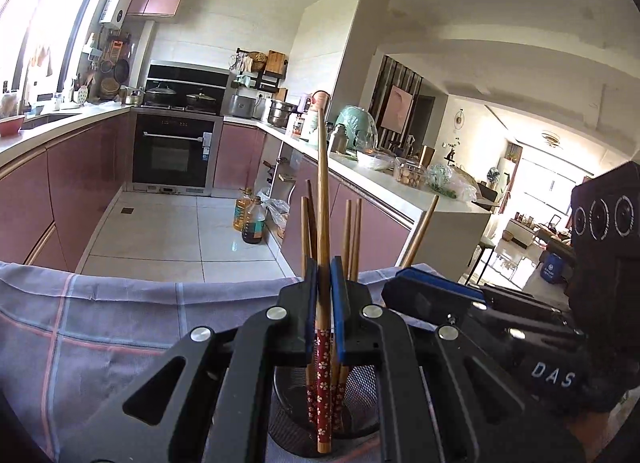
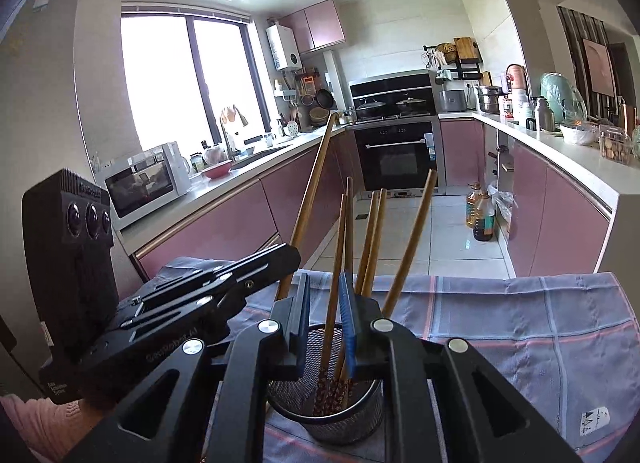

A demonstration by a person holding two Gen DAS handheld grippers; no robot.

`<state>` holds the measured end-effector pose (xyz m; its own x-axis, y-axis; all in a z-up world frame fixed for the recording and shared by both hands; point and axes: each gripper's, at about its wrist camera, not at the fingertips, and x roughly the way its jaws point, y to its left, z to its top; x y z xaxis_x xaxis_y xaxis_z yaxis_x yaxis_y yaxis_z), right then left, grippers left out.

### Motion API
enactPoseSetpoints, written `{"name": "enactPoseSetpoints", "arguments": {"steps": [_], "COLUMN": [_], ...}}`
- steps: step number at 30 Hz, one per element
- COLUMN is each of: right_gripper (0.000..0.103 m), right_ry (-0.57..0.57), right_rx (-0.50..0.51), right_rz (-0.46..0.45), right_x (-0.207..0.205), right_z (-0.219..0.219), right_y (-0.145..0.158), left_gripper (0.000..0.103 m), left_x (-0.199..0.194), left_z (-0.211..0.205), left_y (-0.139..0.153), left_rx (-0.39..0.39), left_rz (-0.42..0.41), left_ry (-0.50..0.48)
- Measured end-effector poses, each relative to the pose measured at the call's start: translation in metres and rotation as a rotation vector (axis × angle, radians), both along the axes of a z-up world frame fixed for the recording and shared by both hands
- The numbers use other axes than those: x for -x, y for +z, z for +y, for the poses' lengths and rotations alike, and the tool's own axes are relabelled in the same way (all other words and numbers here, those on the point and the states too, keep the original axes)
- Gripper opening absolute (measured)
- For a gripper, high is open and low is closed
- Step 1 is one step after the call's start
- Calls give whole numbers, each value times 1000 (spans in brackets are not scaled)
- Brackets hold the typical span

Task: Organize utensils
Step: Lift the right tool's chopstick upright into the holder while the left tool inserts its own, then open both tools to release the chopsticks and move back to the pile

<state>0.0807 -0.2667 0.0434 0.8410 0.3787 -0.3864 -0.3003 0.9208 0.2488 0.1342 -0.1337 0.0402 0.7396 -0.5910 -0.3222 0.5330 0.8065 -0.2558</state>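
A black mesh holder [image 2: 320, 423] stands on a checked cloth with several wooden chopsticks [image 2: 370, 239] upright in it, their patterned red ends down. My left gripper [image 1: 324, 263] is shut on one long chopstick [image 1: 323, 183], held nearly upright with its red flowered end over the holder [image 1: 360, 395]. In the right wrist view that chopstick [image 2: 308, 199] leans up past the left gripper [image 2: 294, 253]. My right gripper [image 2: 324, 283] hangs just above the holder with its blue pads a little apart. One chopstick [image 2: 336, 283] passes loosely between them. The right gripper [image 1: 394, 283] sits close beside the left.
The lilac checked cloth [image 2: 500, 323] covers the table, whose far edge [image 1: 160, 283] drops to the tiled kitchen floor. Oil bottles [image 1: 252, 219] stand on that floor. Pink cabinets and worktops line both sides. A person's sleeve [image 2: 36, 419] shows at the lower left.
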Motion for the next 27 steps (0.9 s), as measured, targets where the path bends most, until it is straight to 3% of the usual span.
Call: {"name": "enactPoseSetpoints", "arguments": {"steps": [12, 15, 19, 25, 27], "right_gripper": [14, 14, 14, 15, 16], "right_ry": [-8, -21, -22, 0, 4], "right_rx": [-48, -60, -61, -67, -68], "right_rz": [9, 14, 43, 89, 98], "right_x": [4, 11, 12, 14, 17], "right_z": [-11, -18, -21, -18, -16], "right_y": [0, -4, -14, -30, -33], "left_gripper": [7, 8, 8, 8, 19], "left_x": [-2, -7, -7, 0, 2], "left_z": [5, -2, -16, -7, -1], "left_y": [26, 18, -3, -21, -21], "left_rx": [49, 27, -58, -108, -132], "left_rz": [-94, -84, -64, 6, 18], "left_ry": [21, 22, 34, 18, 21]}}
